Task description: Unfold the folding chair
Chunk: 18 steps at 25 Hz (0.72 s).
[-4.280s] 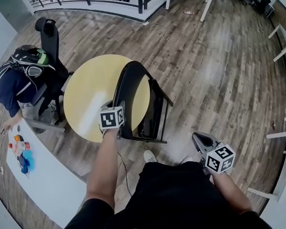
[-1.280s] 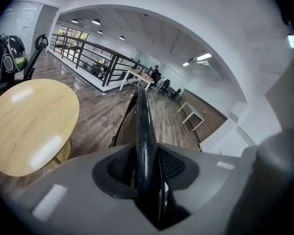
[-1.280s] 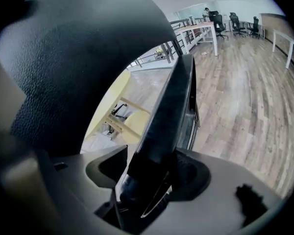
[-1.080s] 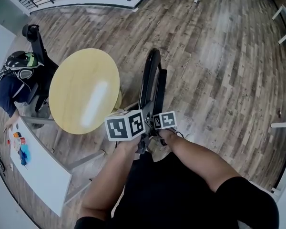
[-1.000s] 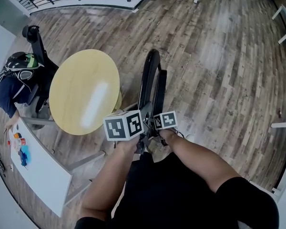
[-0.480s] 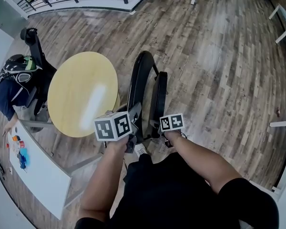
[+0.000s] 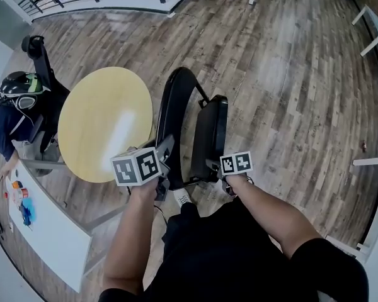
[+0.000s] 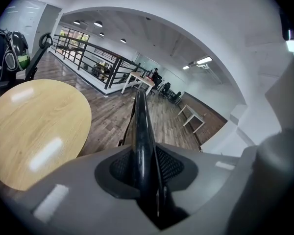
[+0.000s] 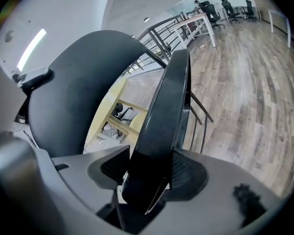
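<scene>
left gripper (image 7: 164, 152) closing on backrest (image 7: 173, 106), right gripper (image 7: 211, 166) gripping seat (image 7: 209, 131)

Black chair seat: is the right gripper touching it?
Touching. The right gripper view shows the right gripper with its jaws clamped on the edge of the black padded folding-chair seat, a pad against each side.

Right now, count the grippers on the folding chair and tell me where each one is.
2. The left gripper, jaws closing, has the backrest edge between them; the right gripper clamps the seat at its near edge.
</scene>
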Tool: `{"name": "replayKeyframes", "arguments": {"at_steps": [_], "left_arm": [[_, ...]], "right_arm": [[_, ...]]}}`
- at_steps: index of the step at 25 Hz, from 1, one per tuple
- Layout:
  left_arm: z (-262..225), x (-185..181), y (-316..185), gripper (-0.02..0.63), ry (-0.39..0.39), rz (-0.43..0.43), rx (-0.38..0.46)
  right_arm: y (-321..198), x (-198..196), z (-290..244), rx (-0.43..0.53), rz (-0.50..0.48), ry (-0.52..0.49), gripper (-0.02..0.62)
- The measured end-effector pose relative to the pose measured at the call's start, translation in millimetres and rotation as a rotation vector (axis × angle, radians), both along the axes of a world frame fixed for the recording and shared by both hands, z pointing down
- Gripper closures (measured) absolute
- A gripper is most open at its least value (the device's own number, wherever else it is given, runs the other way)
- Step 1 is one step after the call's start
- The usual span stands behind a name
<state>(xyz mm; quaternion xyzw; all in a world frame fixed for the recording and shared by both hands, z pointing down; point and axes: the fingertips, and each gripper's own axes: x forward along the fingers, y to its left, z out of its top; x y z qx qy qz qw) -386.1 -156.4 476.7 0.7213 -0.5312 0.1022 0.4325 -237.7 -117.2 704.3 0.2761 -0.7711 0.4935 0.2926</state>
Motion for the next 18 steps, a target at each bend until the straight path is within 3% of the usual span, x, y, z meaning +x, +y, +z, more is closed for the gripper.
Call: {"name": "replayKeyframes", "arguments": {"at_steps": [11, 18], "left_arm": [[17.0, -25.9, 1.5, 0.502, -0.049, -0.031, 0.001], [35.2, -27.3, 1.3, 0.502, 0.002, -0.035, -0.004]], "right_arm": [[0.0, 36.7, 14.8, -0.027, 0.092, 0.017, 0.360], [-10.9, 103.6, 44.8, -0.080, 0.384, 0.027, 0.360]]}}
